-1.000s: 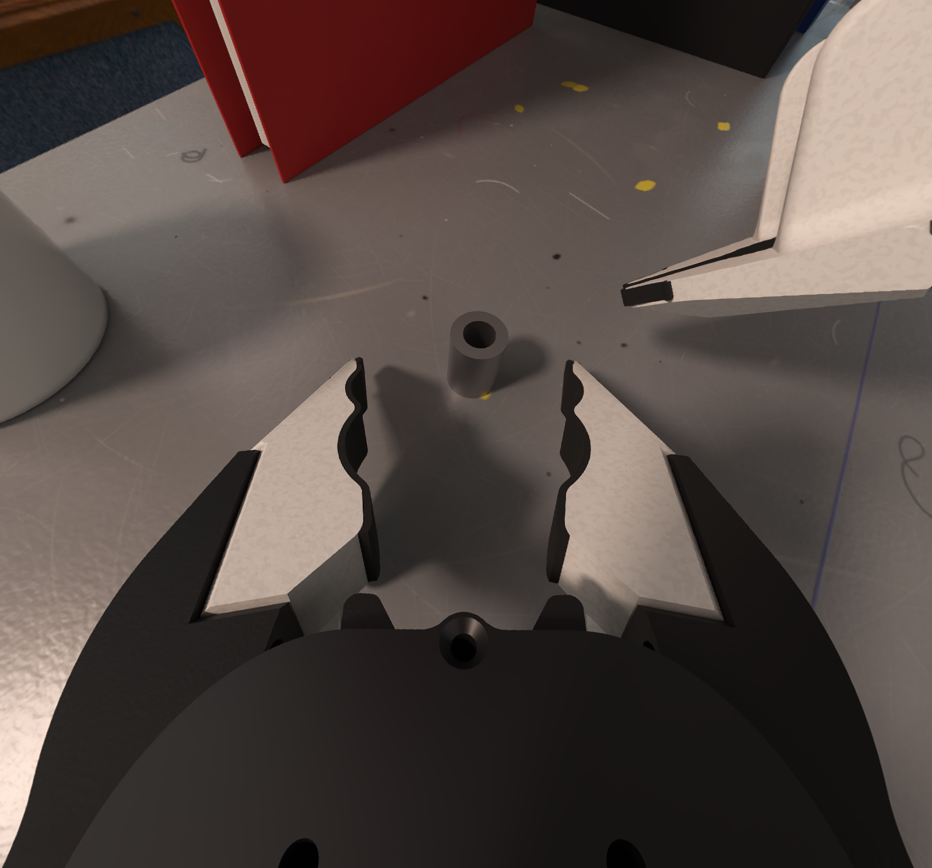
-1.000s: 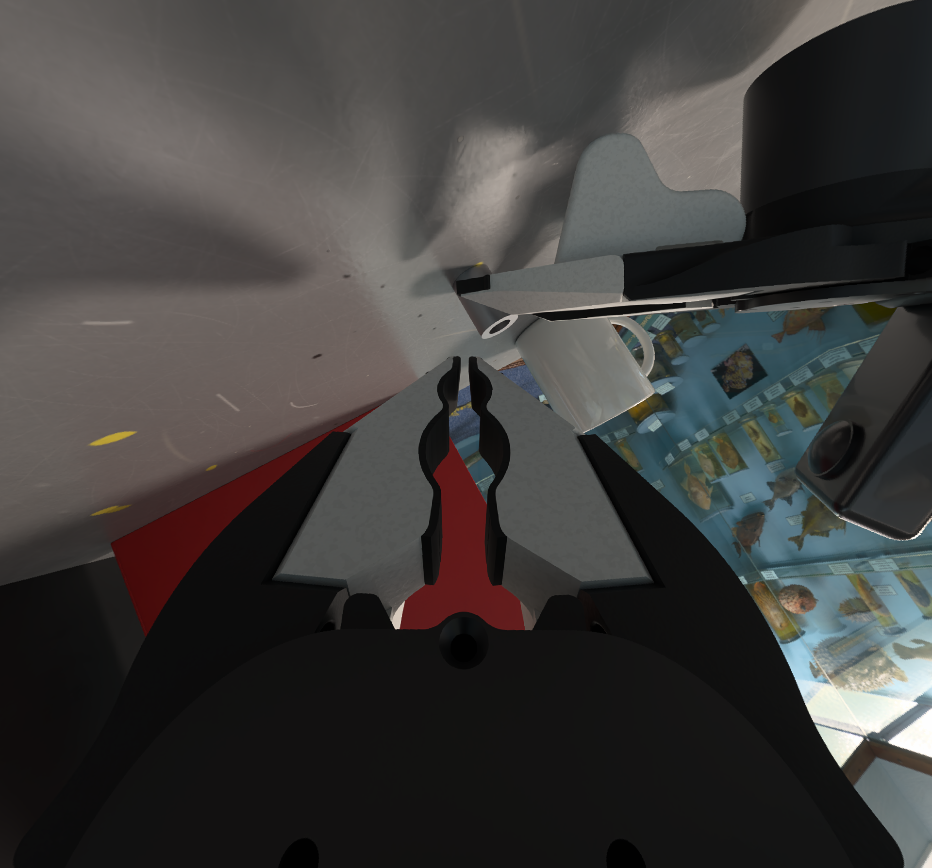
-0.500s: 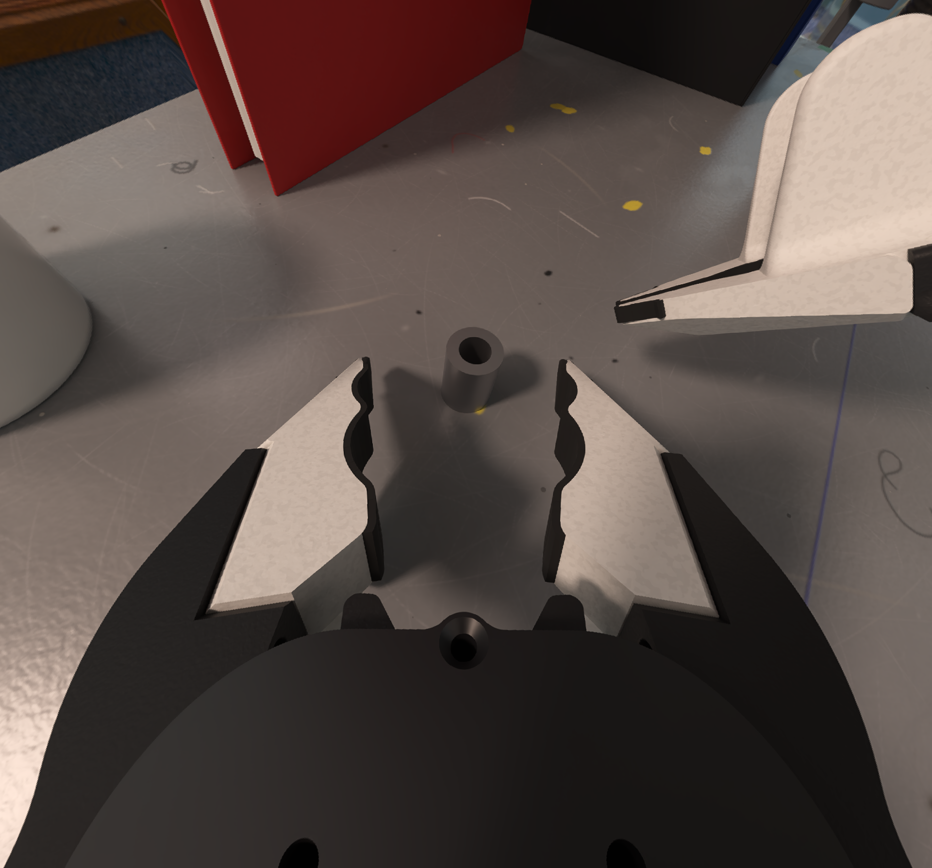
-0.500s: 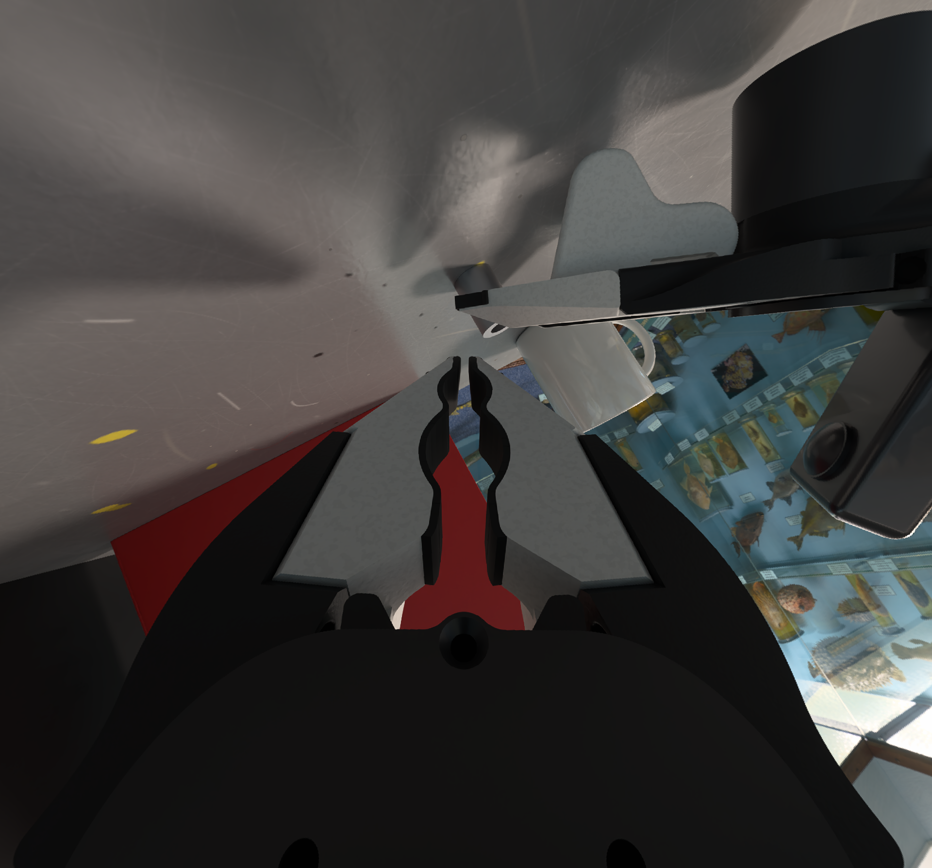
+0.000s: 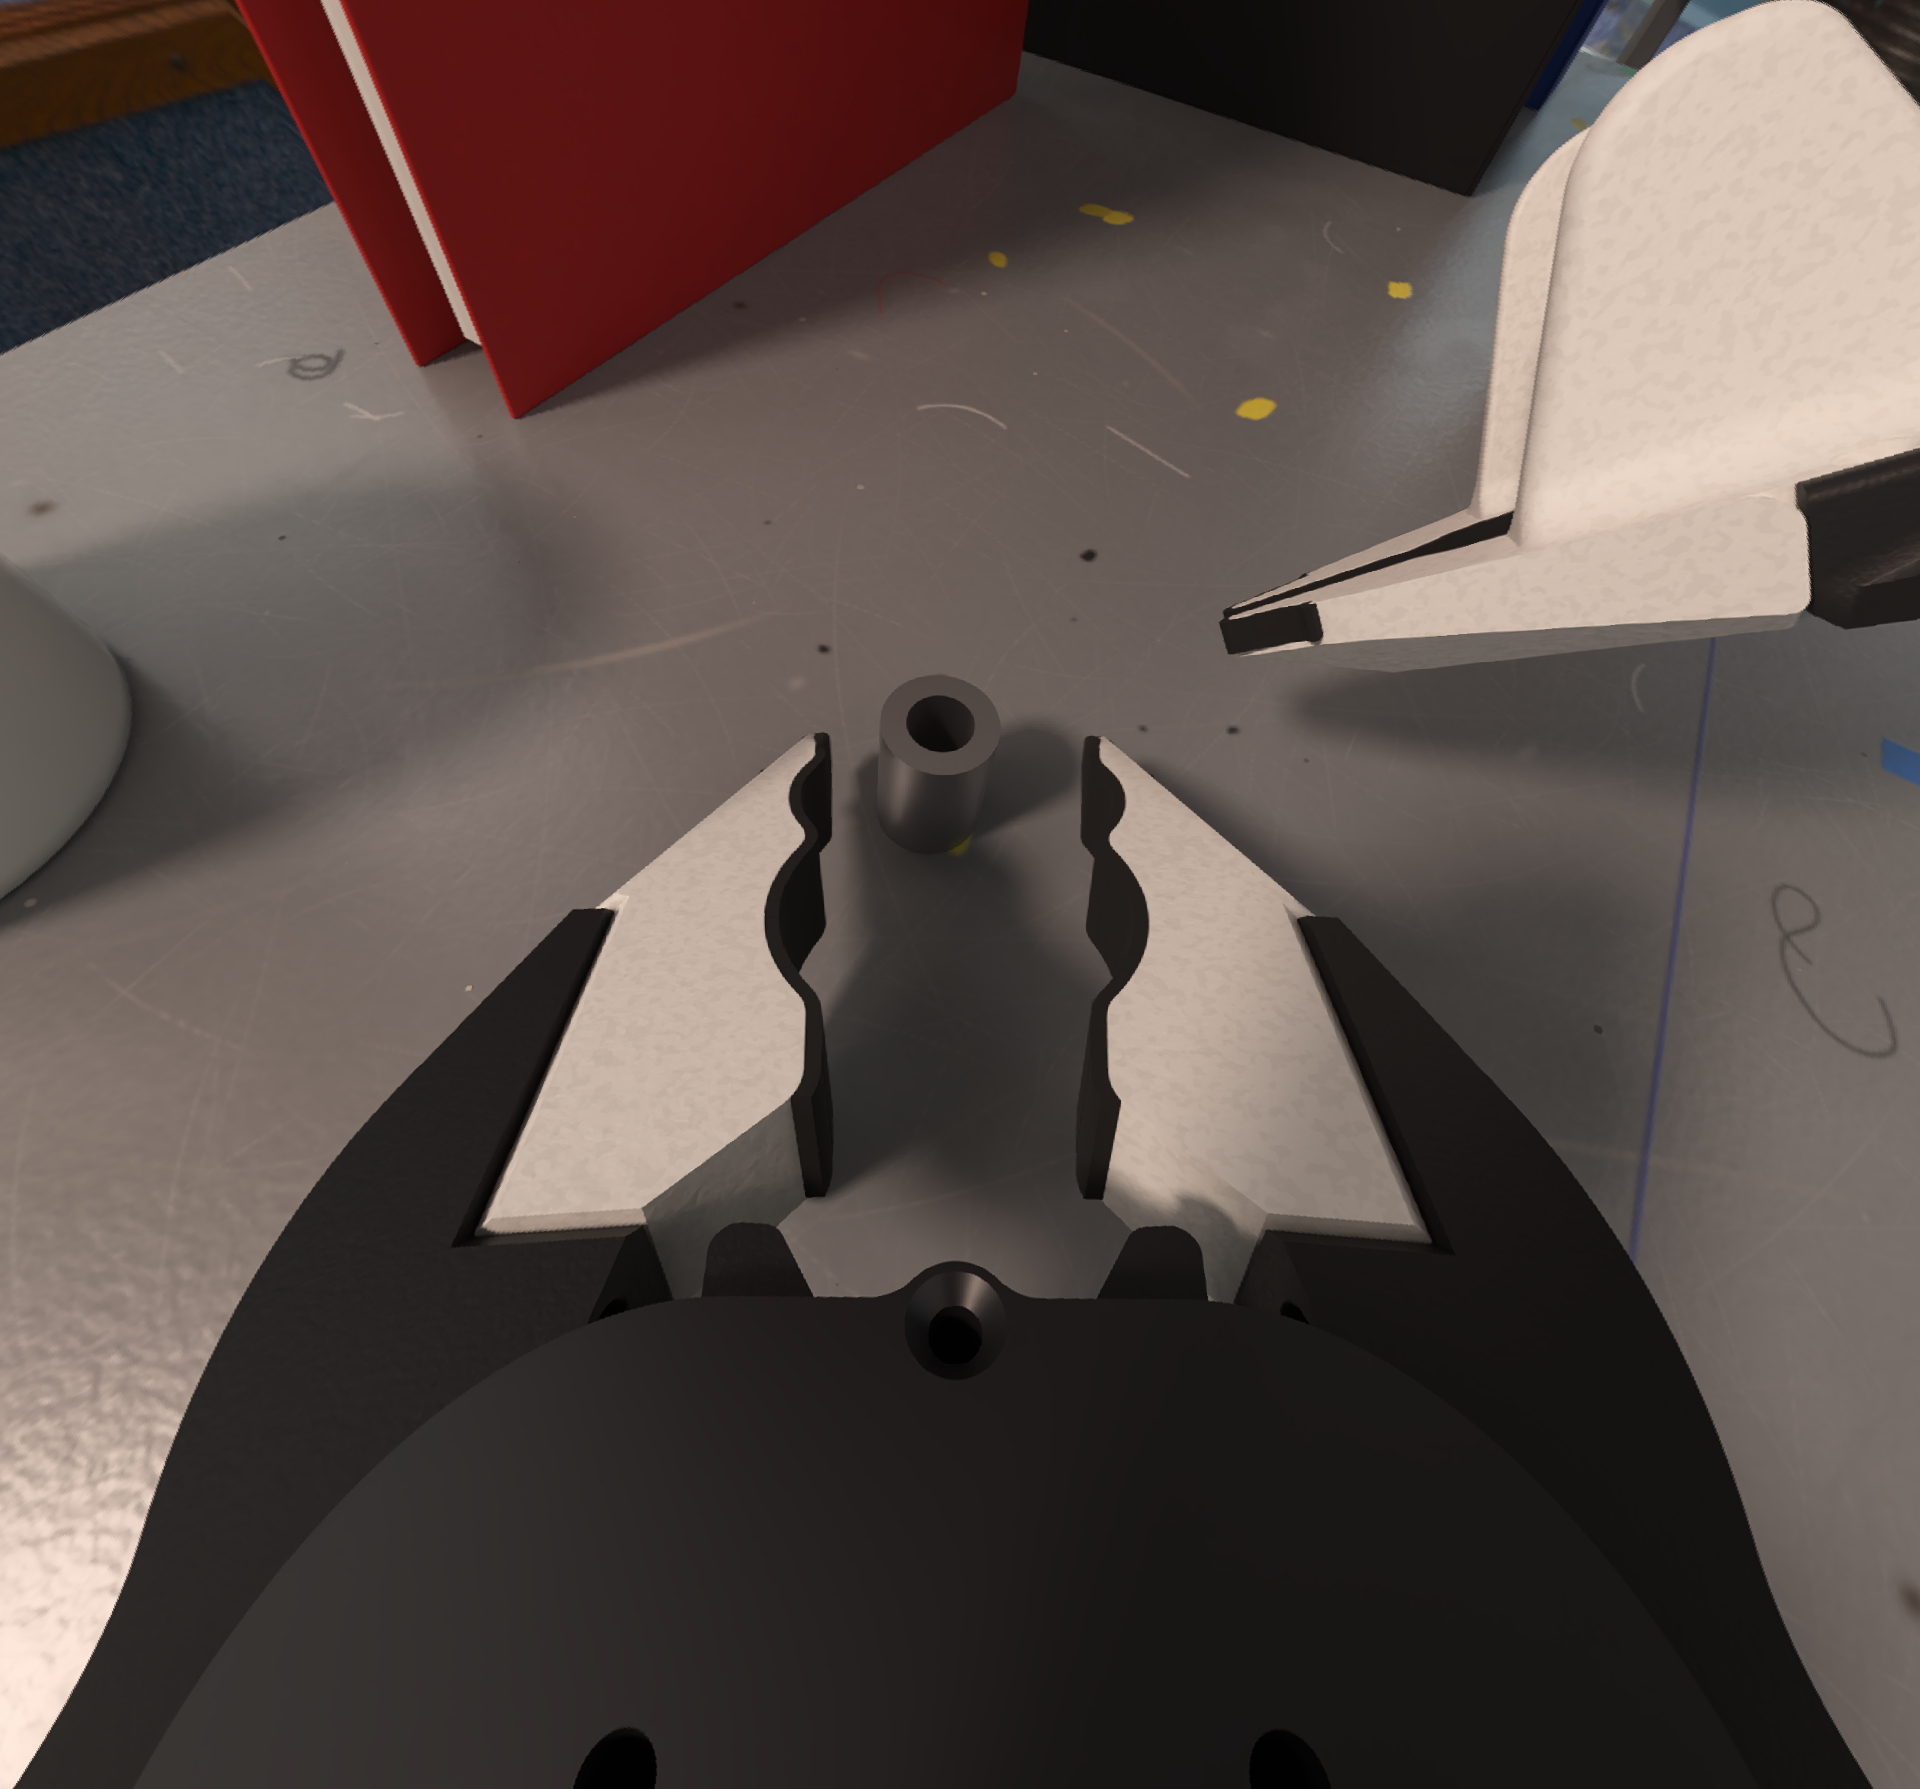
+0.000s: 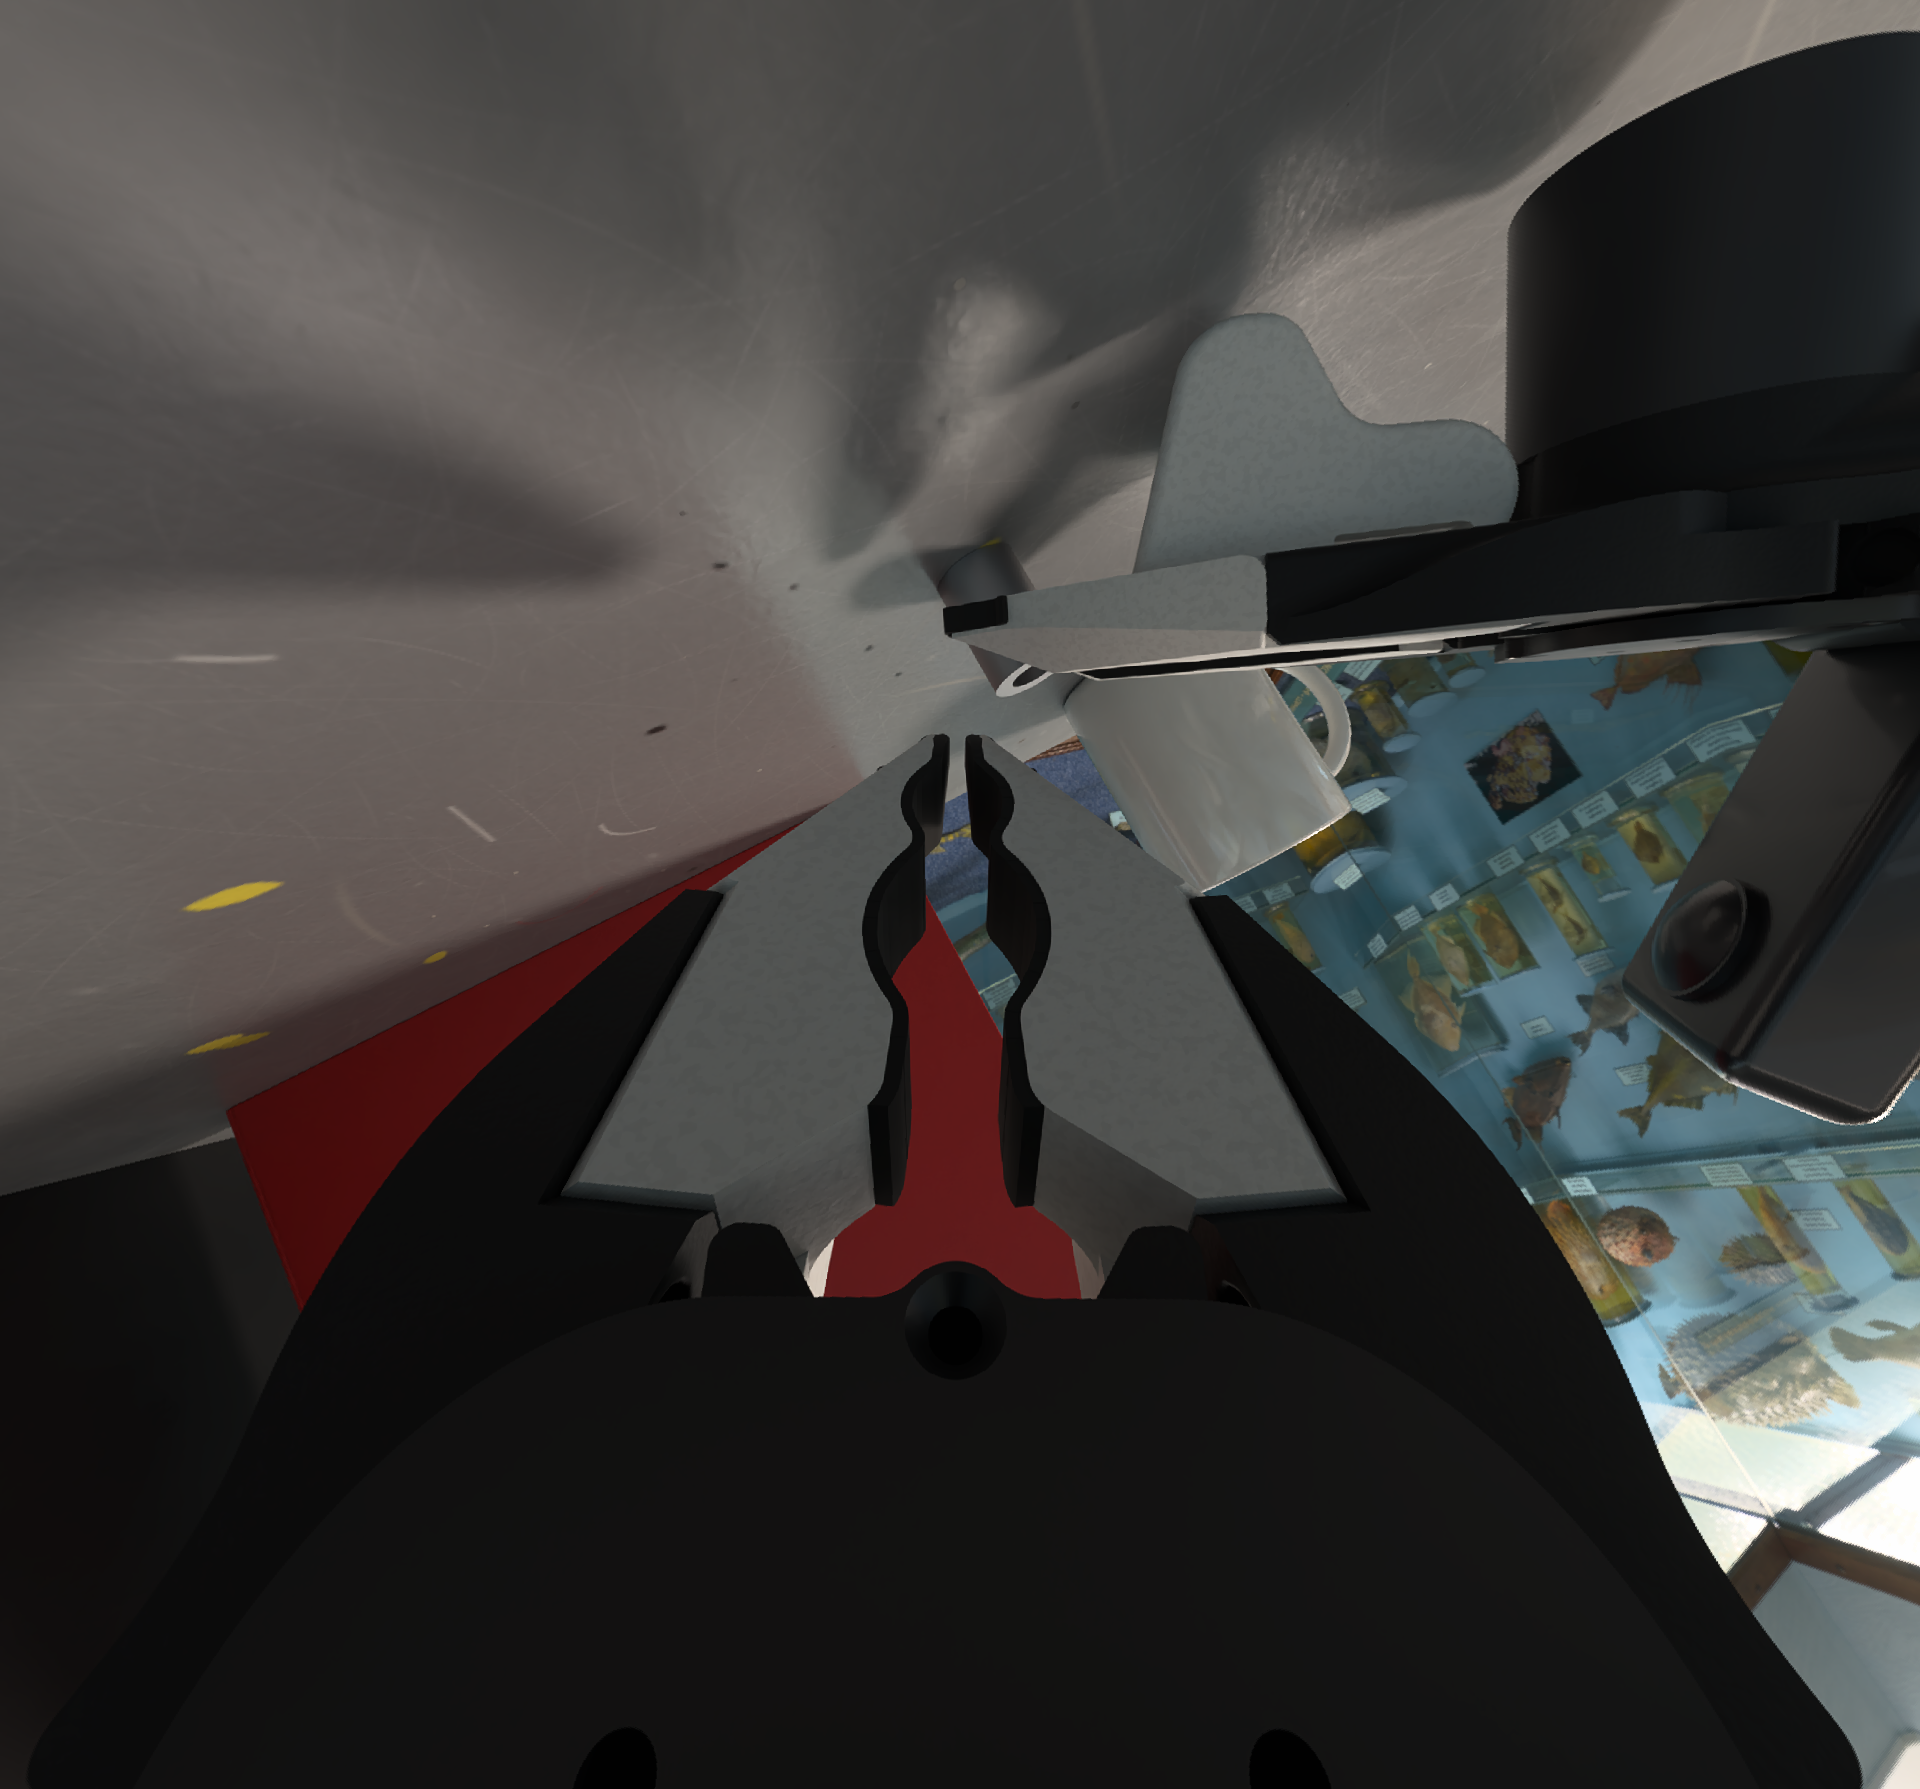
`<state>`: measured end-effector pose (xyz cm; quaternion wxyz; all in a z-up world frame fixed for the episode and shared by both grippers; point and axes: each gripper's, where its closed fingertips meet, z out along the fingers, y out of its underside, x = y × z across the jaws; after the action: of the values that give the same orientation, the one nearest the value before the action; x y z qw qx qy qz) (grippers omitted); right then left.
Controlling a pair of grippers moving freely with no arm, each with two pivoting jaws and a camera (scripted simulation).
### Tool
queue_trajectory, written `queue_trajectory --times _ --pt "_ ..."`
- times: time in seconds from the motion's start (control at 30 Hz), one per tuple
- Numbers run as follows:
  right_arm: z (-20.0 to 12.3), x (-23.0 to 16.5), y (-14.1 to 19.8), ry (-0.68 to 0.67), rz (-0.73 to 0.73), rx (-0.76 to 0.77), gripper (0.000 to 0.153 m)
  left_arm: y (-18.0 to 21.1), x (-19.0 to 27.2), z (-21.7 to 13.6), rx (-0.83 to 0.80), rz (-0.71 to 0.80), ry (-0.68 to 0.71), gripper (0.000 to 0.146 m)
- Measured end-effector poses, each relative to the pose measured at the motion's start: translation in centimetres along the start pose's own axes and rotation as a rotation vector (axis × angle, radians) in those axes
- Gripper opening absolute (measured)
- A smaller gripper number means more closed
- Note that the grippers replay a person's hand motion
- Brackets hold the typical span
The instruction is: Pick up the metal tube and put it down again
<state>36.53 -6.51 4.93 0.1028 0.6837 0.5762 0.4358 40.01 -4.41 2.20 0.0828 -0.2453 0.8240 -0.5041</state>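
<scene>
Though uncaught, tube (image 5: 938, 775) between claw-tips

I seem to be working in a museum workroom: the grey tabletop (image 5: 623, 617) is scratched, pen-marked and flecked with yellow paint. Beyond its edge, past the white mug (image 6: 1205, 773), glass display cases (image 6: 1558, 960) hold rows of labelled fish specimens against blue backing.
</scene>
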Motion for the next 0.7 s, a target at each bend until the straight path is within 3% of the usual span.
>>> queue_trajectory --times 0.7 --pt "-0.13 -0.02 -0.15 0.004 0.016 0.005 0.003 0.11 -0.35 0.36 -0.049 0.076 -0.05 0.03"
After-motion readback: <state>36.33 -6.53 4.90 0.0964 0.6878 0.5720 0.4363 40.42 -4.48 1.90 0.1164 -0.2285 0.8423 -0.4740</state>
